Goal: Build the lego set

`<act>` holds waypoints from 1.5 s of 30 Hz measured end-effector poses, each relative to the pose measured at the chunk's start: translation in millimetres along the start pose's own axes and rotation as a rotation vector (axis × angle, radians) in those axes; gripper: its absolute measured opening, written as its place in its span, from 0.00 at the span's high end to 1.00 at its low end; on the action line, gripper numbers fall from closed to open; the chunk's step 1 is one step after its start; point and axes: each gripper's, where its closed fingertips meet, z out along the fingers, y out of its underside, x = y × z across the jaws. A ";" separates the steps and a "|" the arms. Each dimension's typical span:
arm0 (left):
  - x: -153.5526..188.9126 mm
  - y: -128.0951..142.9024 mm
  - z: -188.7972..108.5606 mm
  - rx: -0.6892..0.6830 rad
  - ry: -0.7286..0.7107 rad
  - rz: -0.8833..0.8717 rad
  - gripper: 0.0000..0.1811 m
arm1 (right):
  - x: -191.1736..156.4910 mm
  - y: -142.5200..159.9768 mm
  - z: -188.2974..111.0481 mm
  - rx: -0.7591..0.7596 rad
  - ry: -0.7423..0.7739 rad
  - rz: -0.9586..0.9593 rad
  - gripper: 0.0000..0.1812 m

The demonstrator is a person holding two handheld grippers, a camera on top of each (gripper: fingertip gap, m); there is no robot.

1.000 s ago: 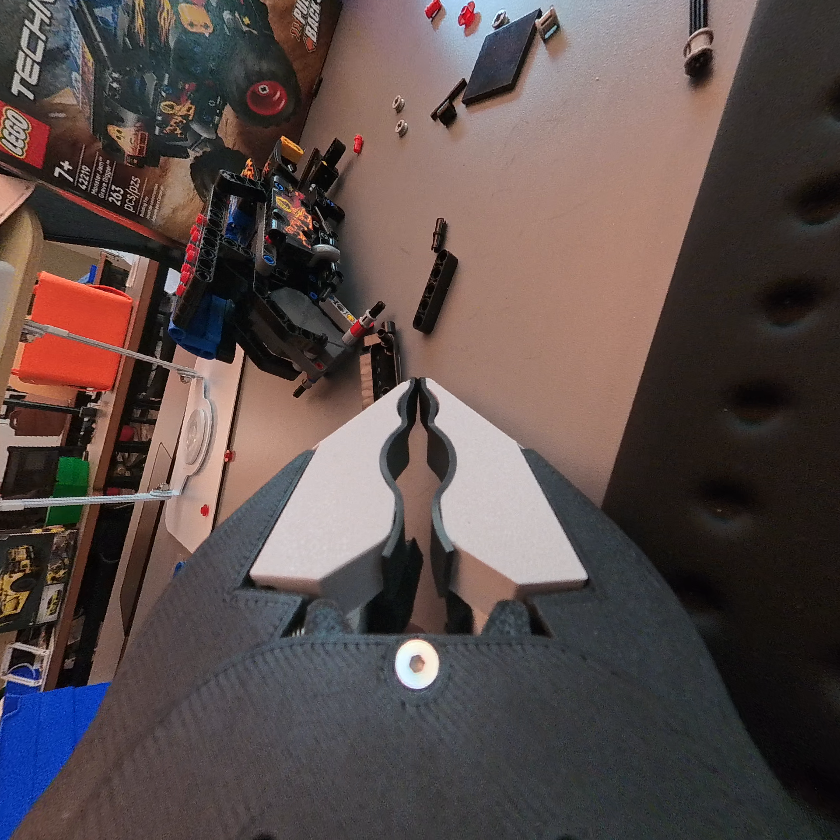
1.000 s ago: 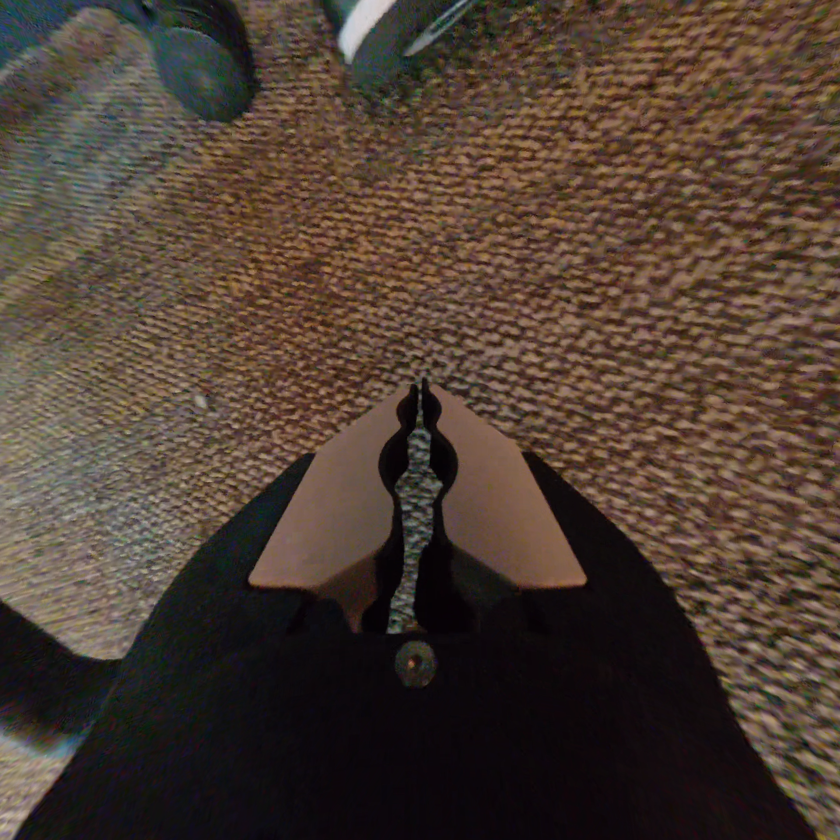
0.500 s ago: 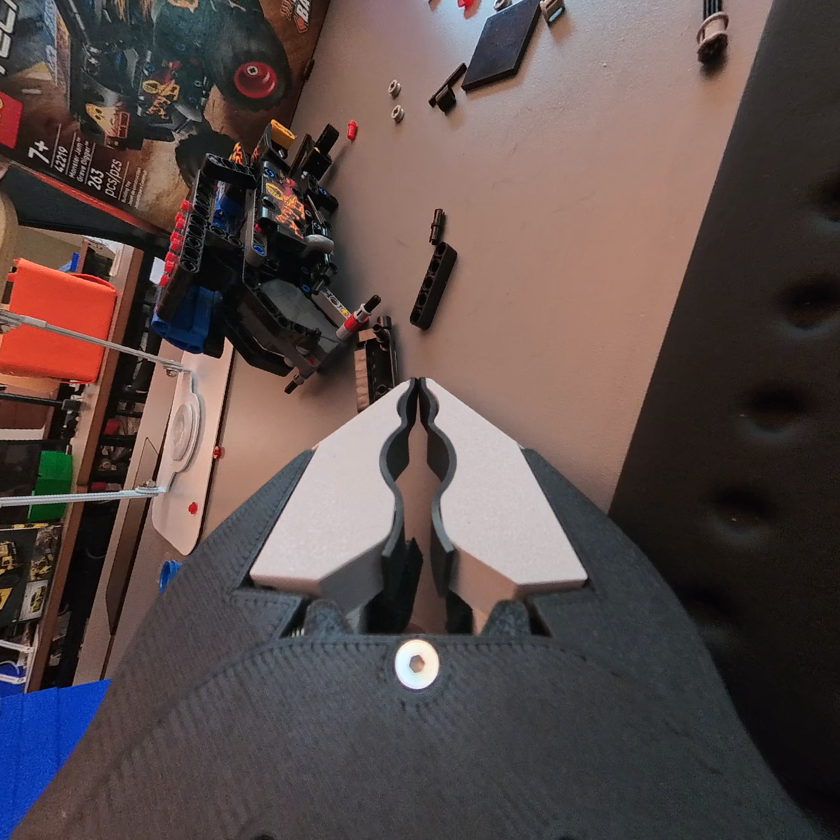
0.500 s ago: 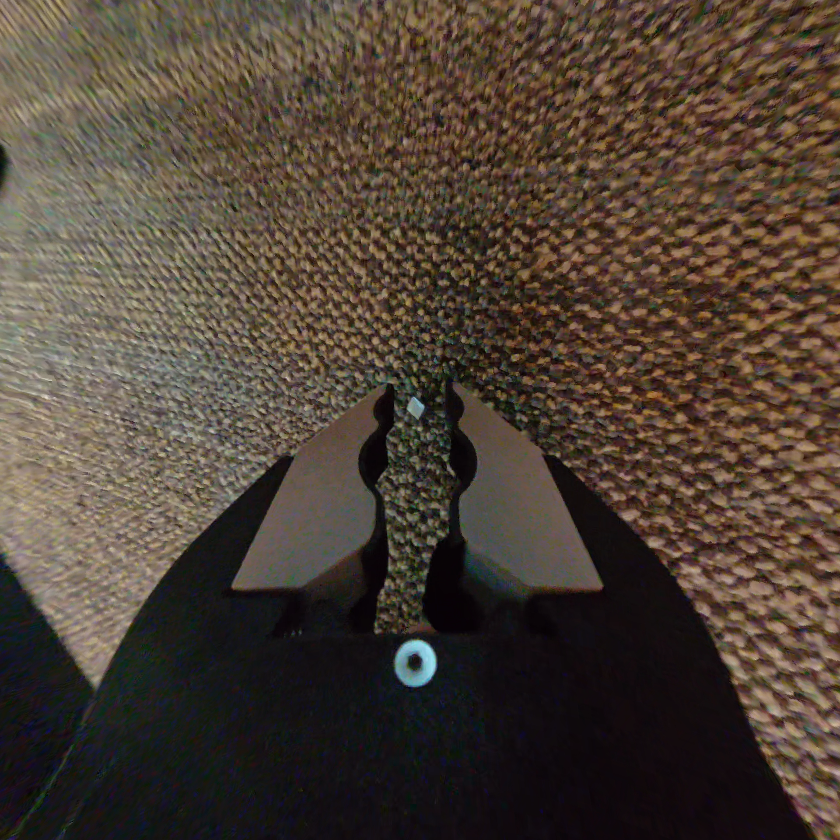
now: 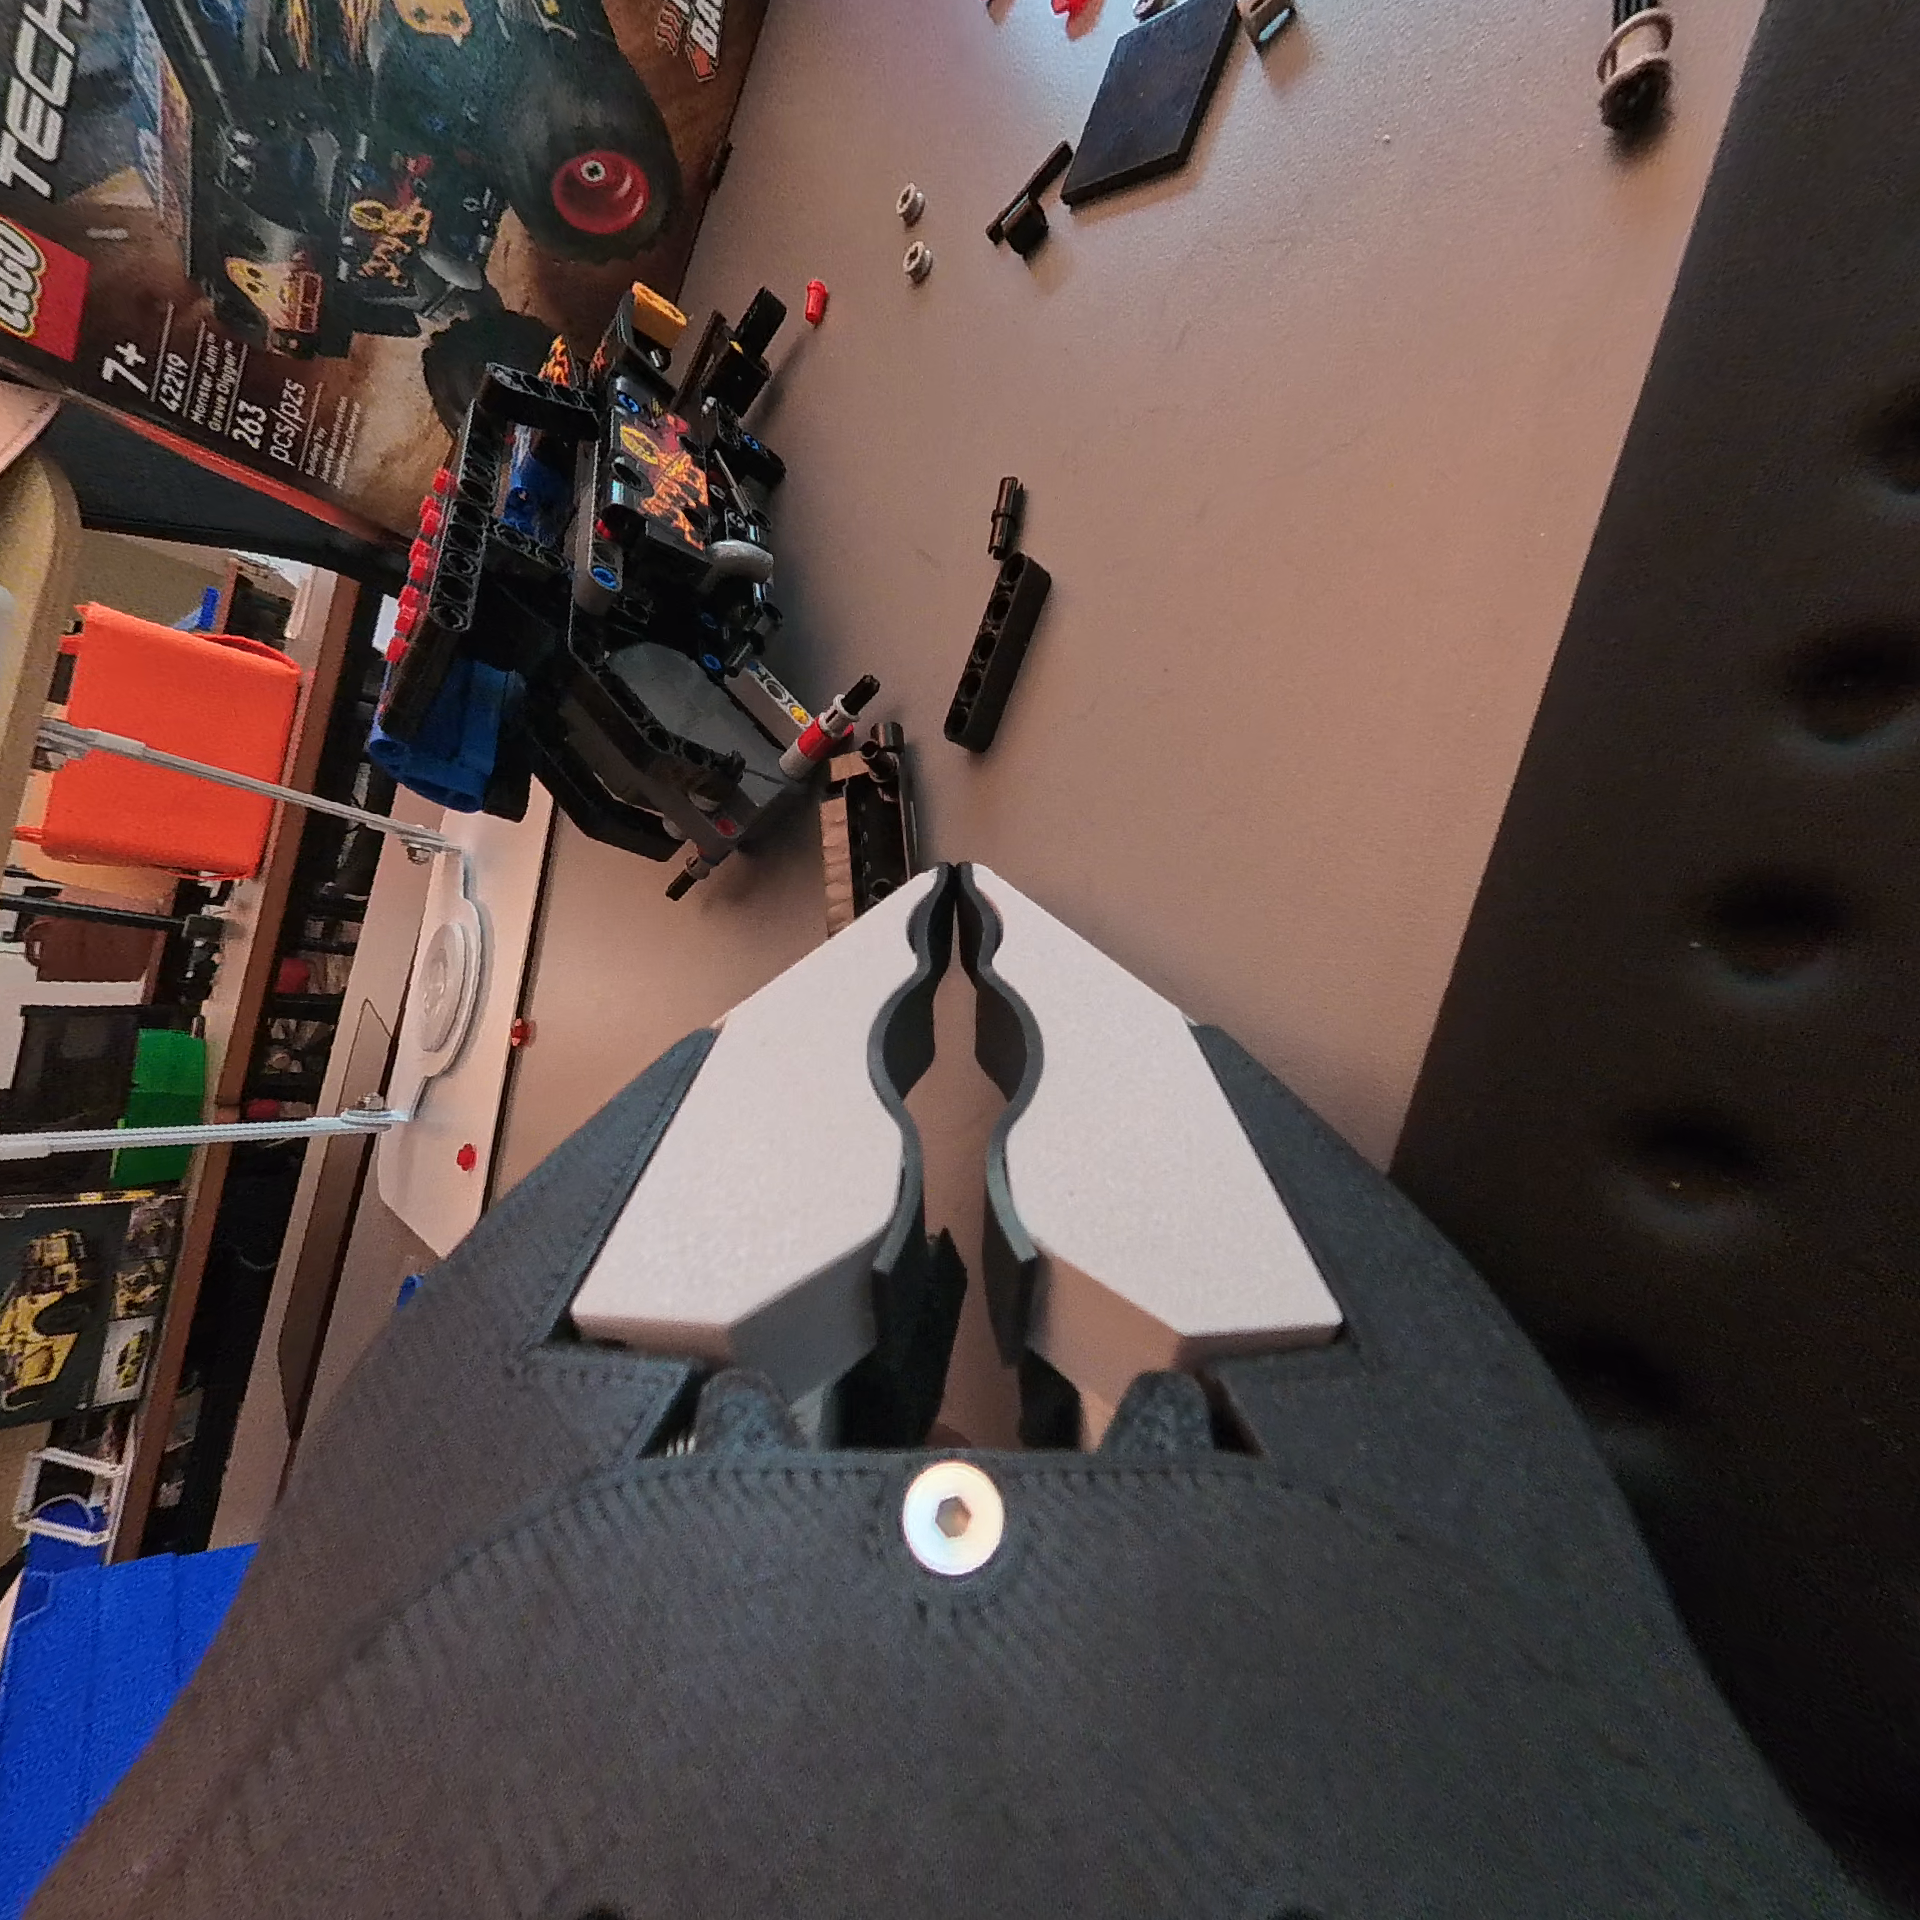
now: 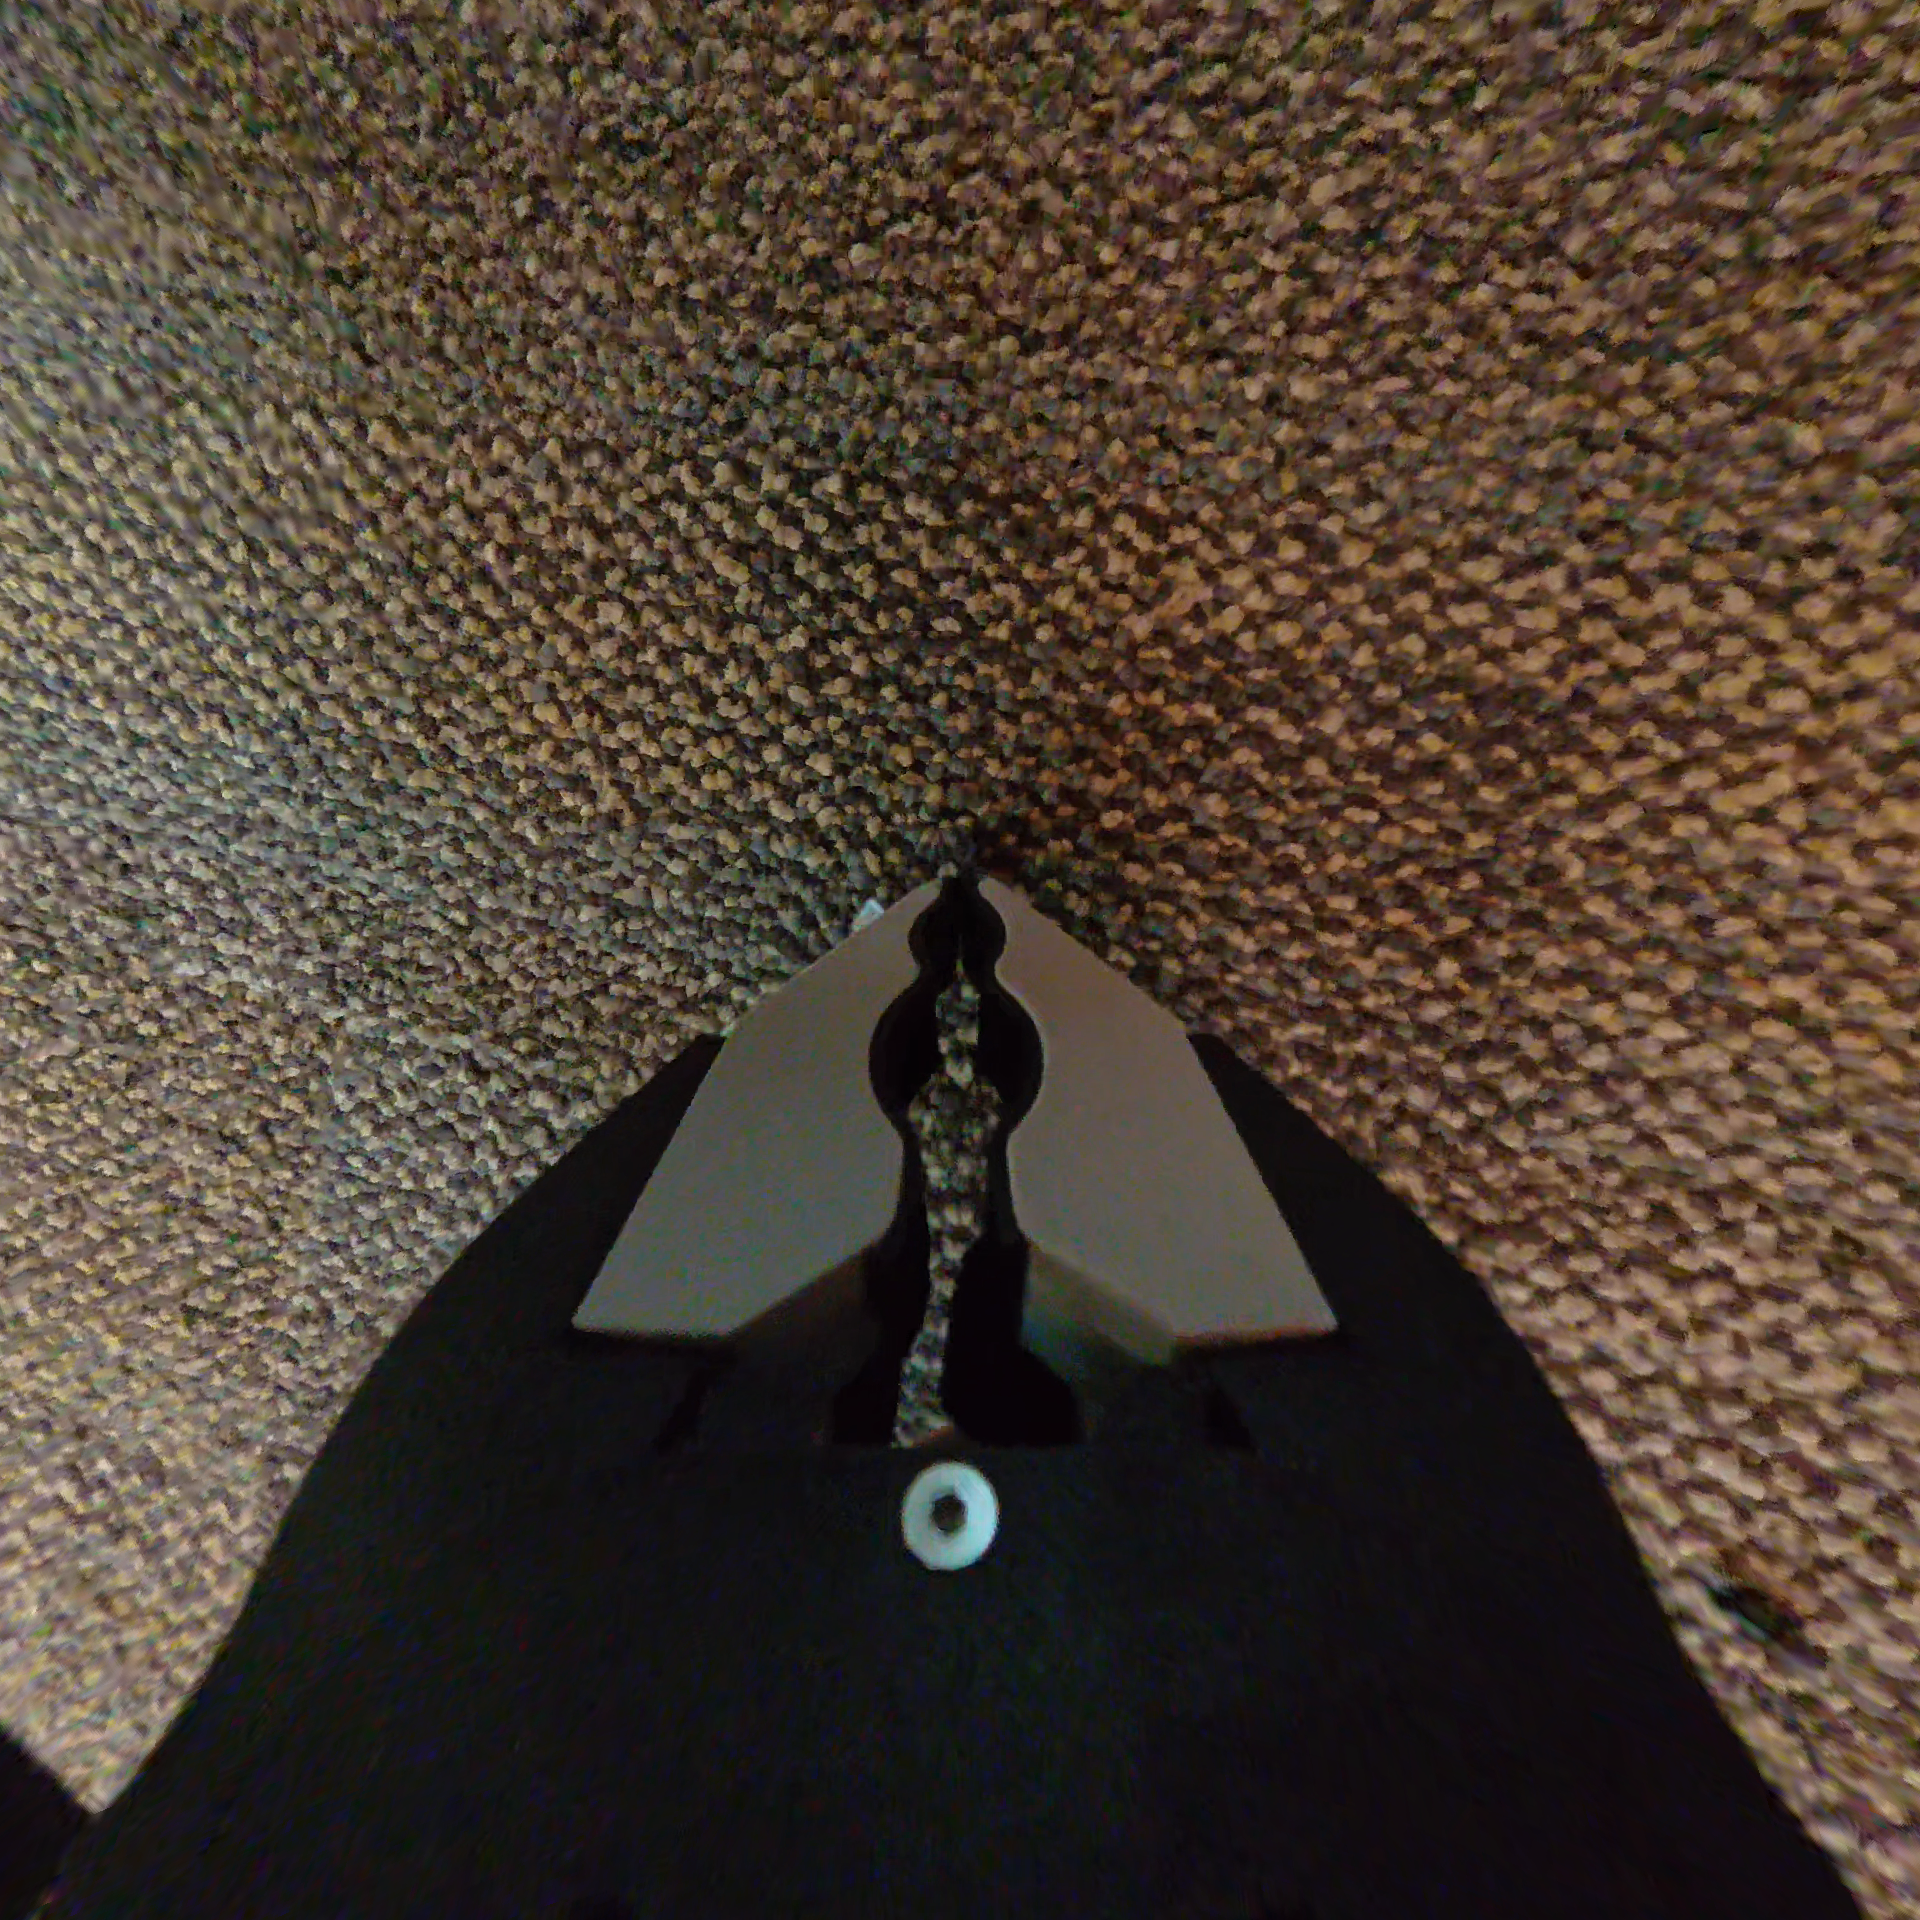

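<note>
In the left wrist view, the partly built black, blue and flame-printed truck model [image 5: 623, 582] lies on the grey table [image 5: 1247, 520]. My left gripper [image 5: 956, 883] is shut and empty, just short of a black beam piece [image 5: 878, 821] beside the model. A loose black beam [image 5: 997, 652] and a black pin [image 5: 1006, 514] lie further ahead. My right gripper [image 6: 956, 888] is shut, tips down on brown carpet [image 6: 935, 416]. A tiny white piece [image 6: 868, 914] peeks out at the left fingertip's edge. I cannot tell whether it is held.
The set's box [image 5: 312, 208] lies at the far left. A black flat panel [image 5: 1148, 99], two grey bushes [image 5: 914, 229], a red pin [image 5: 817, 301] and a black connector [image 5: 1029, 213] lie at the far end. A black padded surface [image 5: 1714, 727] borders the table's right.
My right gripper was slightly open around the white piece on the carpet and has now shut, with the piece showing at its left edge. My left gripper has barely shifted.
</note>
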 end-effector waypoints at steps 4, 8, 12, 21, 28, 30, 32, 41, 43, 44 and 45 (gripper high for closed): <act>0.0 -0.4 -0.2 0.003 0.003 -0.003 1.00 | 16.4 9.7 -22.0 0.065 0.007 0.155 1.00; -0.3 -0.7 -0.2 0.006 0.003 -0.002 1.00 | 48.7 24.0 -59.0 0.215 -0.050 0.480 1.00; -0.9 -1.6 -1.0 0.010 -0.005 0.003 1.00 | 82.3 38.2 -95.7 0.367 -0.087 0.715 1.00; -0.5 -1.4 -1.0 0.006 -0.006 0.010 1.00 | -5.8 -22.9 -35.2 0.075 -0.001 0.277 0.90; -1.7 -2.5 -1.4 0.008 -0.018 0.021 1.00 | -29.6 -11.8 4.7 -0.206 0.160 0.309 0.82; -1.9 -2.6 -1.8 0.008 -0.021 0.024 1.00 | -26.8 -6.8 9.4 -0.227 0.161 0.314 0.88; -2.2 -2.6 -2.1 0.007 -0.025 0.027 1.00 | -20.9 -5.6 8.9 -0.211 0.182 0.256 0.95; -2.0 -2.4 -1.2 0.005 -0.026 0.027 1.00 | -18.2 -0.6 3.5 -0.147 0.116 0.142 1.00; -1.4 -1.8 -1.3 0.004 -0.019 0.021 1.00 | -11.2 7.6 -5.0 -0.138 0.123 0.170 1.00; -1.4 -1.8 -1.1 0.004 -0.018 0.019 1.00 | -7.2 10.7 -10.3 -0.123 0.128 0.171 1.00; -1.5 -1.8 -1.1 0.004 -0.019 0.019 1.00 | -2.3 14.6 -16.3 -0.120 0.138 0.160 1.00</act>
